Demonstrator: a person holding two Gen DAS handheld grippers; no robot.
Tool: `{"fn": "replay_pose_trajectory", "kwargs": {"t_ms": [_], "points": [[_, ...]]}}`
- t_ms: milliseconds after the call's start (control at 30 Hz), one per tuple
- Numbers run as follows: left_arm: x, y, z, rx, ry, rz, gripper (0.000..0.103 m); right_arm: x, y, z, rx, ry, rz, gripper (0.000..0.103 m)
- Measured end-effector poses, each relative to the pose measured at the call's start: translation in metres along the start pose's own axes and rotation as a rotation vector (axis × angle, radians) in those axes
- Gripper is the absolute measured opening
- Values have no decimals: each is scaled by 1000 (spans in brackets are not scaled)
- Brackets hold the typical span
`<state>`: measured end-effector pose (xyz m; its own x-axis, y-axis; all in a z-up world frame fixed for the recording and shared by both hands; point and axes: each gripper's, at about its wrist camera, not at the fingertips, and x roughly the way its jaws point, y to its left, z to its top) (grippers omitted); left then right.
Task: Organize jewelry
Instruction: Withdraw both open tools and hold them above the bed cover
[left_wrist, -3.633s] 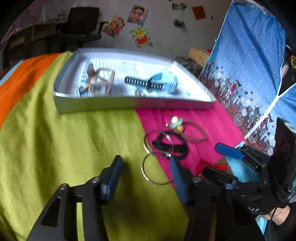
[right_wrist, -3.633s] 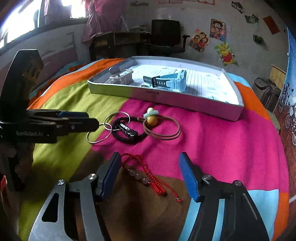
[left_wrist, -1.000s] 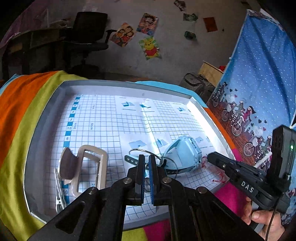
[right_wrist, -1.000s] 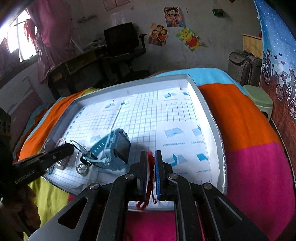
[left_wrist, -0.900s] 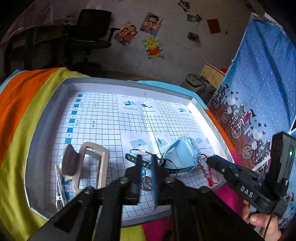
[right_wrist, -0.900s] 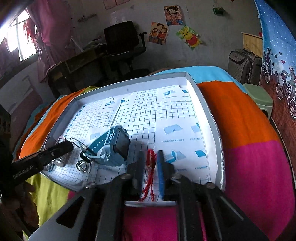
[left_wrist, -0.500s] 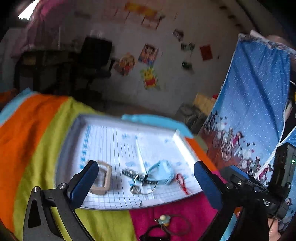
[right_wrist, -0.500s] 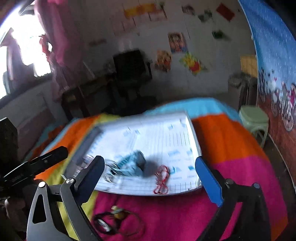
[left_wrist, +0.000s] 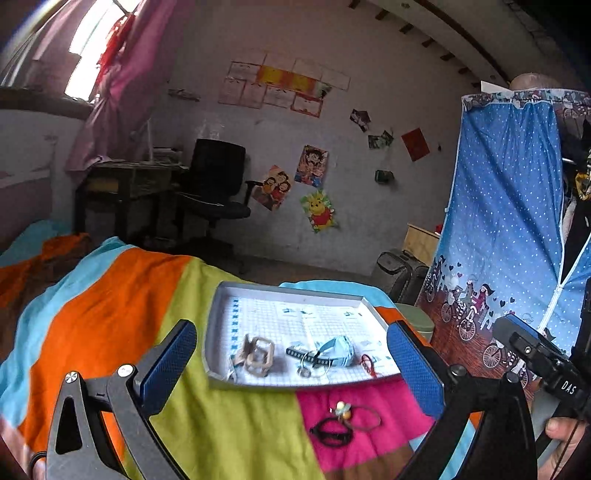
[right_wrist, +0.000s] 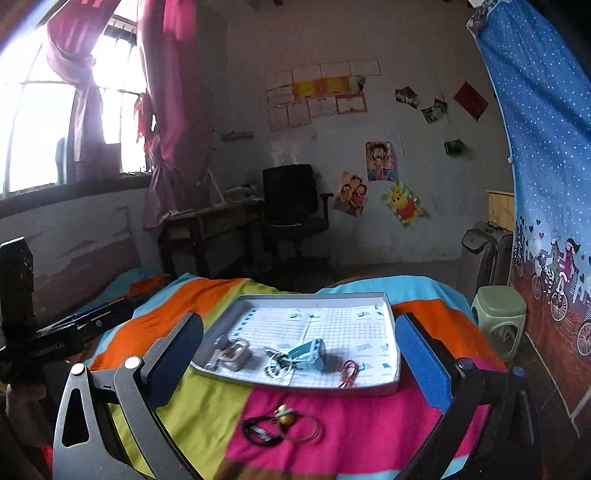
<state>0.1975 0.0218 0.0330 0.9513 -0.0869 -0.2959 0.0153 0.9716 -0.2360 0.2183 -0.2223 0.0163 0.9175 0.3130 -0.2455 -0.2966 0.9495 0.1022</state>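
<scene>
Looking out along both grippers, we see the left gripper (left_wrist: 291, 363) with its blue-padded jaws spread wide and nothing between them, and the right gripper (right_wrist: 299, 354) just as wide and just as empty, its jaws opening the last little bit. Both hang above the striped bedspread (left_wrist: 110, 306), pointing only slightly down toward the shallow grey tray (right_wrist: 295, 382) that lies on it. Inside the tray, on its gridded paper lining, we find the beige clip (right_wrist: 231, 354) at the left, the light blue watch (right_wrist: 306, 352) in the middle with the metal rings (right_wrist: 277, 367) touching its strap, and the red cord bracelet (right_wrist: 348, 371) to the right, near the front wall. On the pink patch of the bedspread in front of the tray, outside it, lie the black cord bracelet (right_wrist: 260, 432) and the brown cord with a yellow bead (right_wrist: 295, 424), overlapping each other. A hand (left_wrist: 559, 439) shows at the left view's lower right edge.
</scene>
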Motion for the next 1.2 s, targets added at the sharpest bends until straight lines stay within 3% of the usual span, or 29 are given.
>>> {"fn": "replay_pose_trajectory", "kwargs": {"t_ms": [233,667,1200], "points": [[-45,10,-17,8,14,59,103,-43,15,-14,5,-2,4,102],[-104,11,-55,23,69,91,103,-100,19,-60,63,67,-9,102],[-120,7,-91,63,191,146,103,-116,9,-101,108,213,-68,102]]}}
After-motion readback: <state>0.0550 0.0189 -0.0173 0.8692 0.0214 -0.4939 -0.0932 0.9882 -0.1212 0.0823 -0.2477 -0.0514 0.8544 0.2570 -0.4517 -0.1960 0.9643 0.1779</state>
